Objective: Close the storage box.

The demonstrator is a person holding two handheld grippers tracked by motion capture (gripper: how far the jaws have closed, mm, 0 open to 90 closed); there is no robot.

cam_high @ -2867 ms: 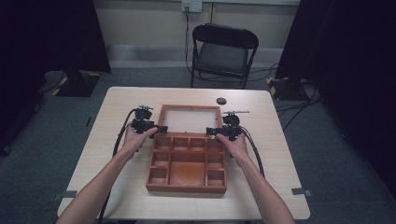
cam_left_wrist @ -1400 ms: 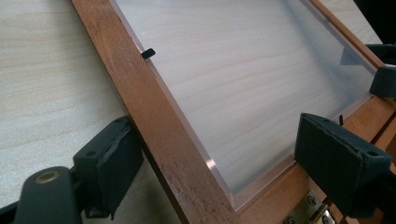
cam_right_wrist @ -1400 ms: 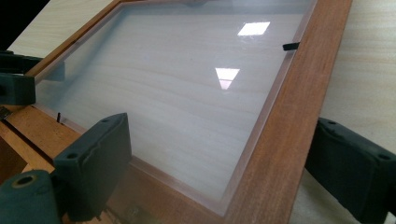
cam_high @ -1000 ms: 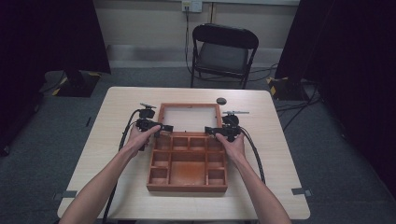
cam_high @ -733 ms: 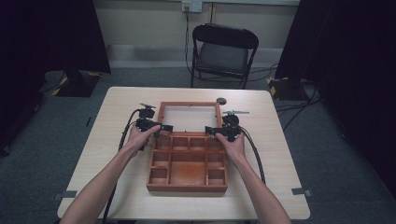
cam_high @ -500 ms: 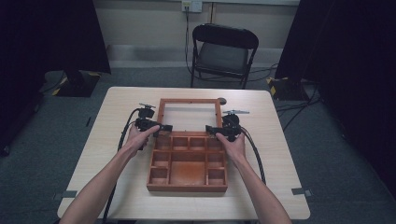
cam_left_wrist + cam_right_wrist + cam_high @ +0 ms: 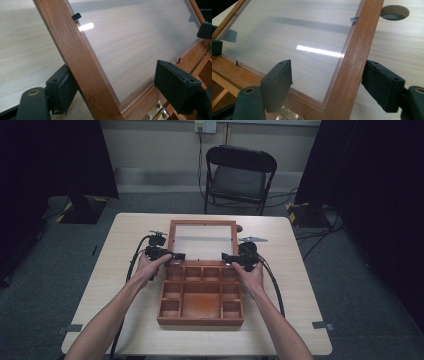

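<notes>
A brown wooden box (image 7: 200, 321) with several compartments sits open on the table. Its hinged lid (image 7: 202, 223), a wooden frame around a clear pane, tilts up at the far side. My left gripper (image 7: 175, 256) is open and straddles the lid's left rail (image 7: 75, 50) close to the hinge (image 7: 156, 112). One pad (image 7: 60, 87) lies against the wood, the other stands well off over the pane (image 7: 140, 42). My right gripper (image 7: 227, 256) is open too, with its jaws either side of the right rail (image 7: 354, 50) and gaps on both sides.
The light wooden table (image 7: 125, 235) has a round cable hole (image 7: 394, 12) just past the lid's right corner. A black folding chair (image 7: 237, 170) stands behind the table. Cables trail from both grippers along the forearms.
The lid's far edge has climbed in the high view and now partly covers the cable hole. Both grippers have stayed at the hinge end of the lid.
</notes>
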